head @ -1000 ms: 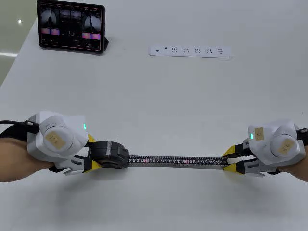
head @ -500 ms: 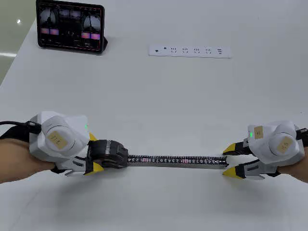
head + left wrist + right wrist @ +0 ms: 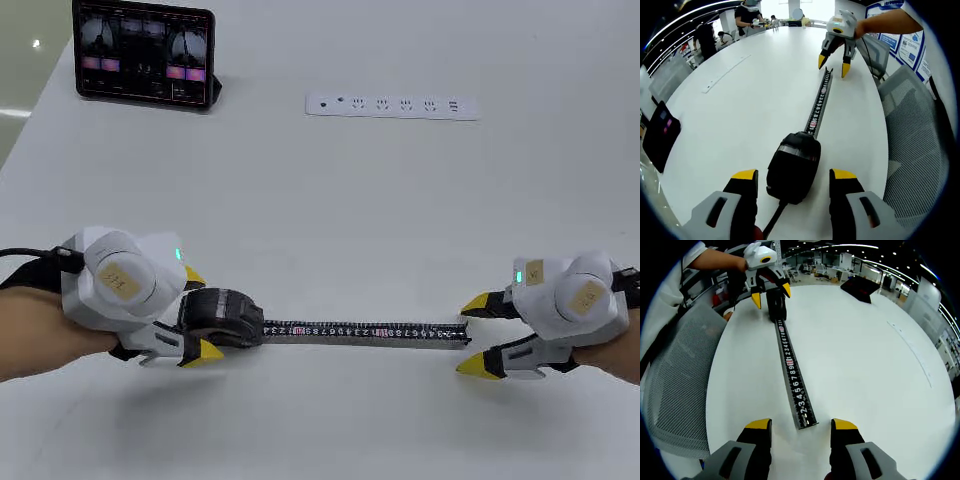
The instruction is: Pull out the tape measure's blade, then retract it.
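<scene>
**While the blade (image 3: pixel 365 331) lies out, my left claw (image 3: pixel 202 312) and right claw (image 3: pixel 472 335) stand open**

My left claw straddles the case (image 3: pixel 222 317) with its jaws apart (the left gripper view shows a gap on each side). From the case the blade runs flat along the white surface (image 3: pixel 350 200). Its tip lies loose between the yellow ends of my right claw's spread jaws, touching neither.

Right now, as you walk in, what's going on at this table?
A person holds a gripper in each hand. The left gripper straddles the tape measure's case on the table. The blade lies pulled out toward the right gripper, which is open, the blade's end free between its fingers. It is not yet retracted.
</scene>
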